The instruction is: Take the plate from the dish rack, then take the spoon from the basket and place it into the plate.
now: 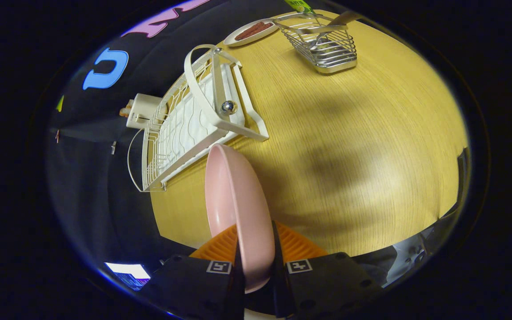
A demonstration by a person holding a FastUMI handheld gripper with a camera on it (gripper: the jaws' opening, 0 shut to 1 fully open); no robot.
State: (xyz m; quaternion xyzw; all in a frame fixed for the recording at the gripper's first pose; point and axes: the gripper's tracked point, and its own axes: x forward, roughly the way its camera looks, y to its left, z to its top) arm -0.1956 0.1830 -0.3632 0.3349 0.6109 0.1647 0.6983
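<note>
Between the two fingers of the gripper (256,255) stood a pink plate (237,200), held on edge, upright, with both fingers pressed against its two faces near its lower rim. So the claw was narrow and clamped on the plate. The plate rose ahead of the fingers, its hollow face turned toward the rack side, and it hung above a round, pale wooden table (349,155).

Just beyond the plate's top rim, on the table, lay the white dish rack (185,129), seen at a slant. The plate was out of the rack and did not touch it as far as could be told. The rack had a wire grid, a white tray under it, a curved band handle arching over its near end, and a shiny metal knob (228,107) on its frame. A small white box (142,111) sat at the rack's far side, against the dark wall.

Well beyond the rack, across the table, stood a wire basket (325,44). A spoon (322,38) lay in it, its handle sticking up and out over the far rim. Beside the basket, nearer the rack's far end, sat a small white dish (249,32) with brown sticks of something on it; what they were could not be told.

Soft shadows lay on the table beside the plate.
</note>
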